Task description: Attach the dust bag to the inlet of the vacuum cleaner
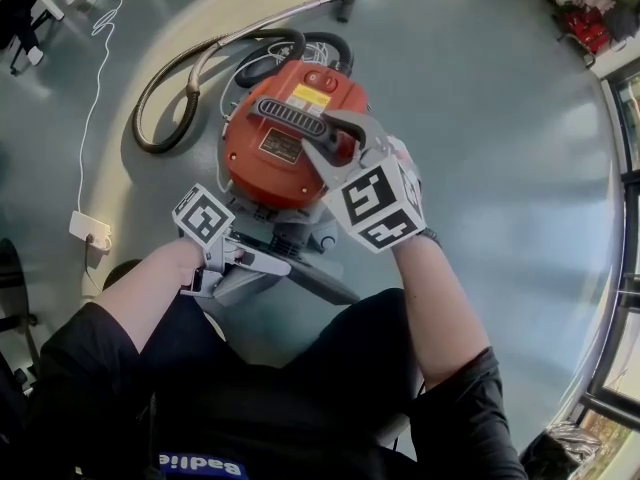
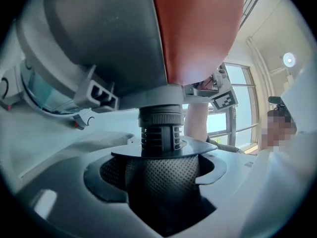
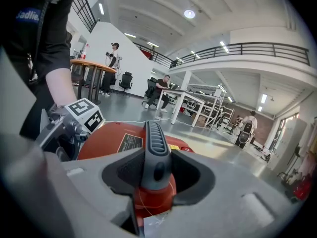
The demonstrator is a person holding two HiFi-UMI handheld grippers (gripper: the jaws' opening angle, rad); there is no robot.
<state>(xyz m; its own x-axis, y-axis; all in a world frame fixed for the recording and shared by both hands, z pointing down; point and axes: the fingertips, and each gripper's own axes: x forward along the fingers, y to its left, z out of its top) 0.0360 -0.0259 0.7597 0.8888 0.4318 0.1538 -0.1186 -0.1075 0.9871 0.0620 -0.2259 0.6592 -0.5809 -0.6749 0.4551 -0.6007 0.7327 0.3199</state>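
Right gripper fingers are clamping the handle, likely steadying vacuum; left gripper fingers are pinching dust bag under inlet for attaching.

I'm looking at the round red-and-grey vacuum cleaner at centre frame in the head view, its black ribbed carry handle on top. In the left gripper view its grey ribbed inlet points down at centre. There it meets the flat collar of the dark, mesh-textured fabric dust bag, which hangs directly below.
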